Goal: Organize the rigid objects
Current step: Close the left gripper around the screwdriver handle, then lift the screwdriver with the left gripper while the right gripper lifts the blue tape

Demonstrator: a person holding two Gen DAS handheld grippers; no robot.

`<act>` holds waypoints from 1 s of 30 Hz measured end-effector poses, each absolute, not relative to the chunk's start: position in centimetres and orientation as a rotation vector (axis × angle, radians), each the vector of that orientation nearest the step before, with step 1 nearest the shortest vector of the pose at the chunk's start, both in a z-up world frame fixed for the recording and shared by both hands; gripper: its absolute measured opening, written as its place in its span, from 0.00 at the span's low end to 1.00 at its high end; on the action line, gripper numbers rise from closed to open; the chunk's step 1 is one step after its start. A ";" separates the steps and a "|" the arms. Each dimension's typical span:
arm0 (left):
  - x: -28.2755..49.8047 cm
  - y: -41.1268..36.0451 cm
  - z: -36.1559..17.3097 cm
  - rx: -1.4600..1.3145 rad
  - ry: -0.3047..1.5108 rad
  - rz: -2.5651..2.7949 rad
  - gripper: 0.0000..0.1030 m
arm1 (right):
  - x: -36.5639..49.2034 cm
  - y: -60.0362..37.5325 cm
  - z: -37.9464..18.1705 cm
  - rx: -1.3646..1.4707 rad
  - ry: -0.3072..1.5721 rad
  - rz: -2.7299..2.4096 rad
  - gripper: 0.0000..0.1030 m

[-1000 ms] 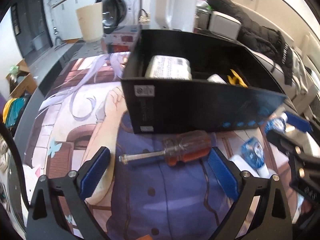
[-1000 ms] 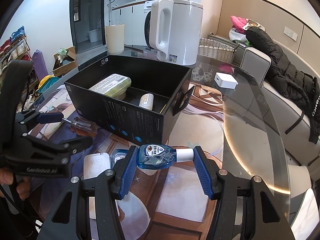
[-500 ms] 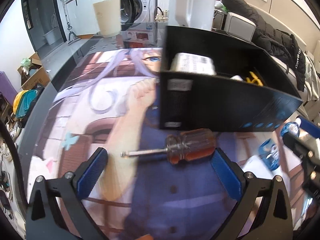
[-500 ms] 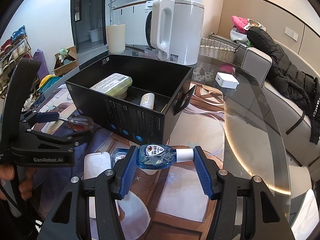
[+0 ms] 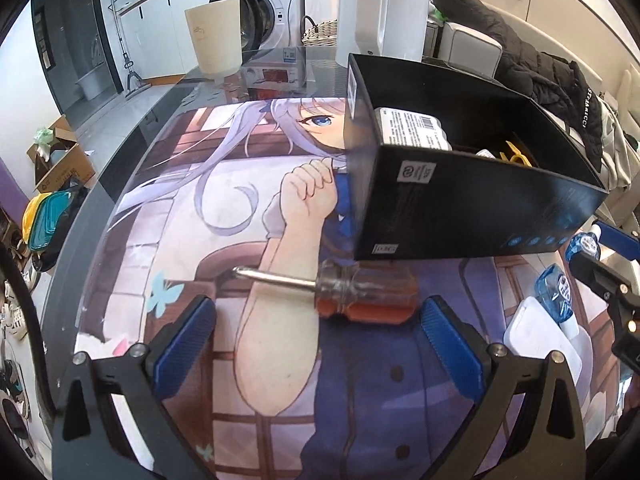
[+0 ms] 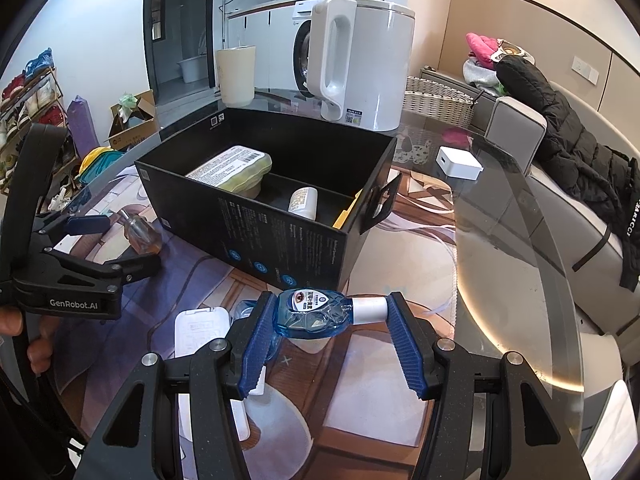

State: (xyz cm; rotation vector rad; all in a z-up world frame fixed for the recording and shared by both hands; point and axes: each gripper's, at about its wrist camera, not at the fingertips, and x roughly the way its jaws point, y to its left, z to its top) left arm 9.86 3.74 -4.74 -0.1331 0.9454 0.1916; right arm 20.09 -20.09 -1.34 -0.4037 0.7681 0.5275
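Orange-handled screwdriver [image 5: 362,295] has rotated slightly.

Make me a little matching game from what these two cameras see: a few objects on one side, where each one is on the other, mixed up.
Things:
1. screwdriver
2. blue bottle
3. green tub
4. kettle

Places:
A. inside the black box
B. on the table behind the box
C. held between the right gripper's fingers
D. on the mat, in front of the open left gripper

Pairs: 1-D, 2-C, 3-A, 4-B
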 end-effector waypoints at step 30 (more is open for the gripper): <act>7.5 2.9 -2.7 -0.074 0.838 0.008 0.44 | 19.4 -18.8 -0.9 -0.412 0.736 0.557 0.55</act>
